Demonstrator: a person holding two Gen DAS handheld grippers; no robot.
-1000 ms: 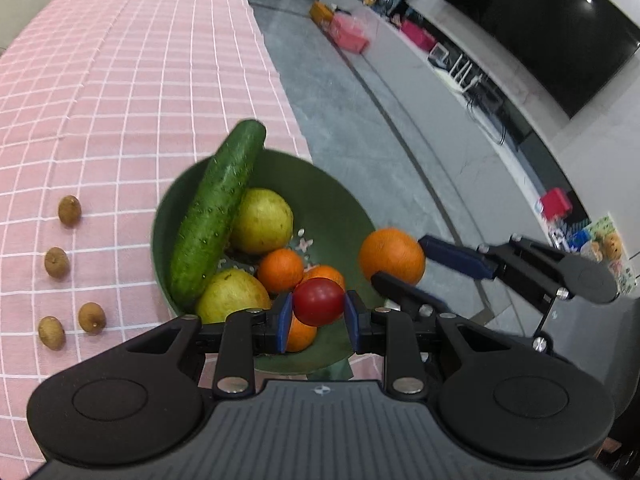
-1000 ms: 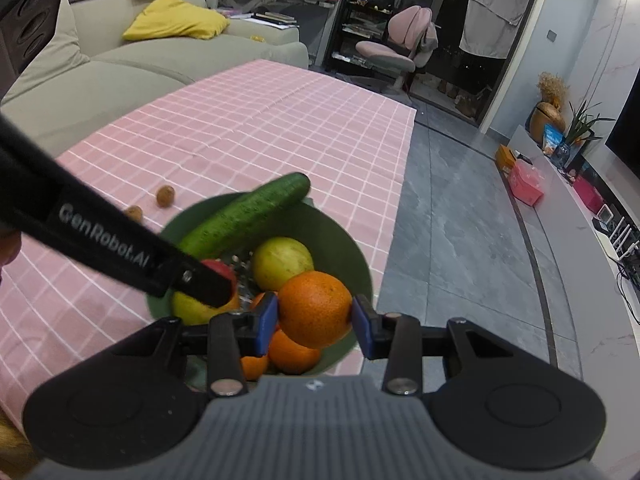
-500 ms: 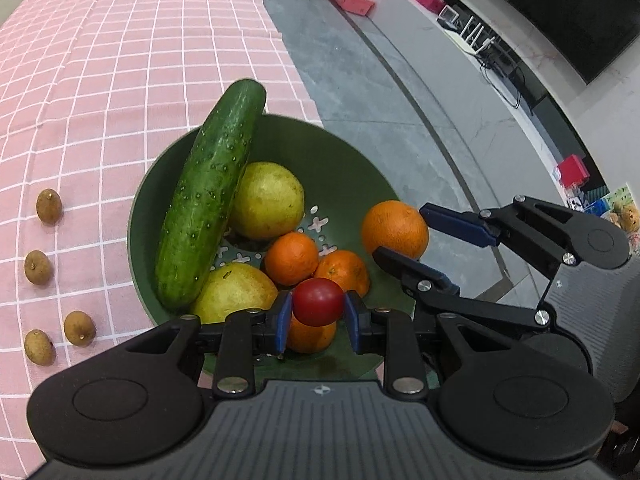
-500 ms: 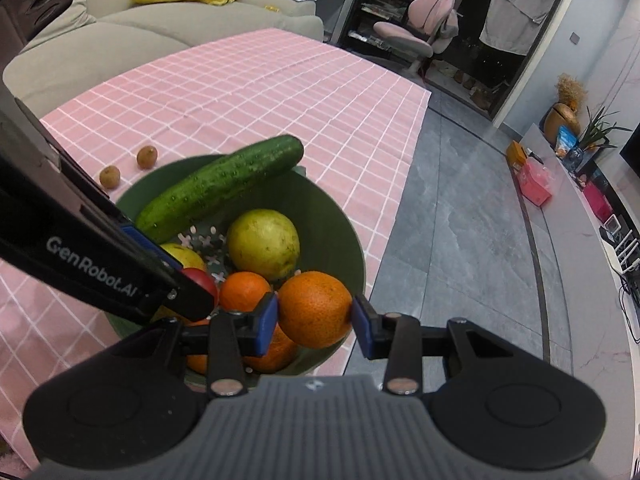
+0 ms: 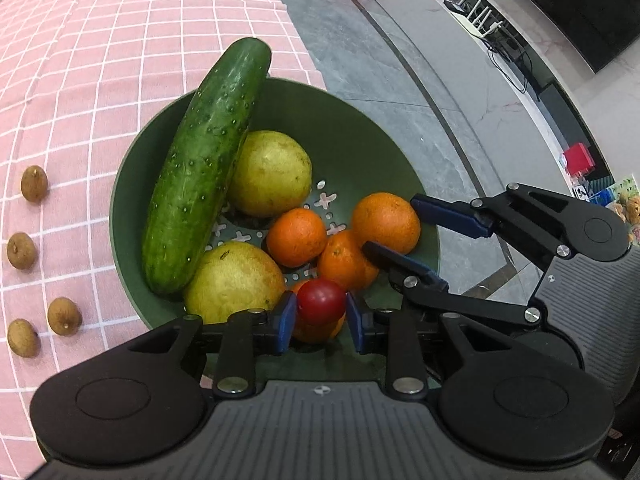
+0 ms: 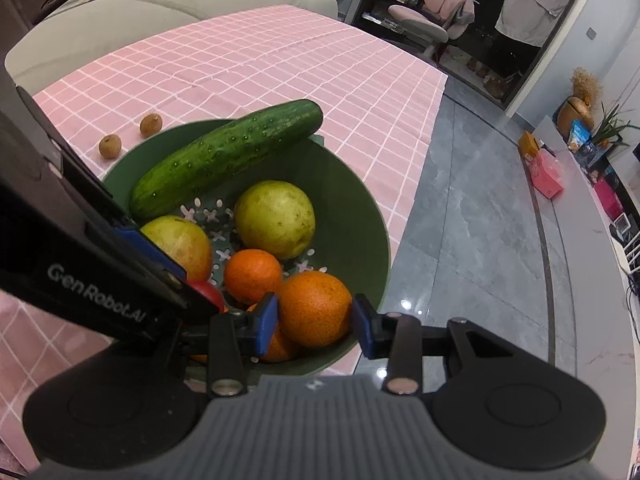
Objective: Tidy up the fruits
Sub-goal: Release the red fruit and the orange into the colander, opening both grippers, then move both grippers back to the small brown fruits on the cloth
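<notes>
Colours here are pretty loud tbh. The desk (image 5: 120,40) wears a pink cloth with a white grid. The bowl (image 5: 352,128) is dark green with pale cross-shaped cutouts in the bottom. The cucumber (image 5: 204,168) is deep green with little pale bumps, the two pears (image 5: 270,172) yellow-green with brown specks. There's a bright orange (image 6: 314,308), smaller mandarins (image 5: 296,236) in the same shade, and a glossy red tomato (image 5: 321,301). Both sets of tongs are black with blue pads (image 6: 266,322). The longans (image 5: 34,184) are tan-brown, the floor (image 6: 480,240) grey marble.
</notes>
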